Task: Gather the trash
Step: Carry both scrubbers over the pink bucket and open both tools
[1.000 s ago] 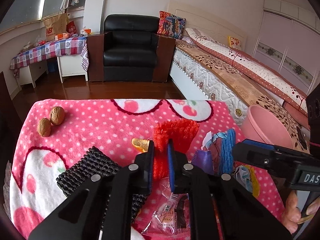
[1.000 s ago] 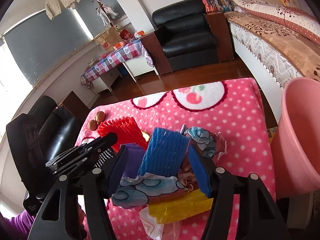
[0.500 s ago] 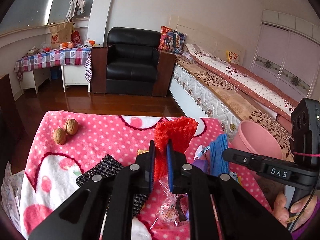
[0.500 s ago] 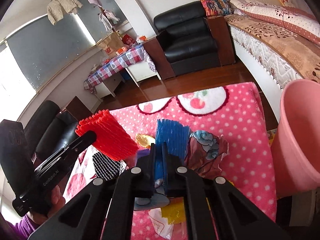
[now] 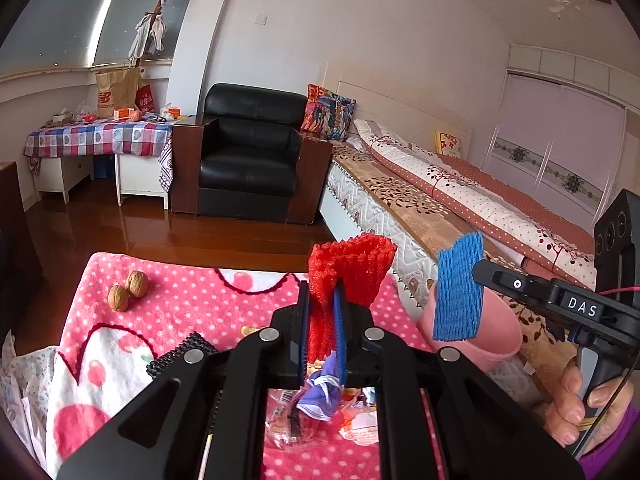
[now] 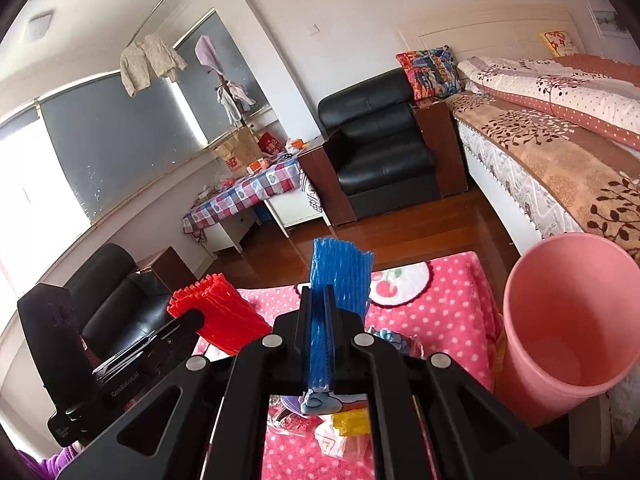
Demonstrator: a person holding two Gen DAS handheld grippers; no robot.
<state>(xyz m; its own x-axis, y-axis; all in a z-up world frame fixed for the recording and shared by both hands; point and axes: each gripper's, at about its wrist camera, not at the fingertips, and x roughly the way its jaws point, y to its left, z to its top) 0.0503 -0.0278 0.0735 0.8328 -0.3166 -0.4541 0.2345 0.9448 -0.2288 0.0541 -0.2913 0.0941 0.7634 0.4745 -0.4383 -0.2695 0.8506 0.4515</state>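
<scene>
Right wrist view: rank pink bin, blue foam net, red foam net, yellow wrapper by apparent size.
1. pink bin, clearly largest.
2-3. blue foam net and red foam net look alike; each is partly hidden by the right gripper or left gripper holding it, so no ranking.
4. yellow wrapper, mostly hidden.

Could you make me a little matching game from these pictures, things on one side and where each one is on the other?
Things:
1. red net
2. blue net
3. walnuts
4. pink bin

Places:
A. beside the blanket, open end up
B. clamped in the right gripper
C. lying on the blanket, far left
D. clamped in the left gripper

Pairs: 1-D, 2-B, 3-C, 4-A
</scene>
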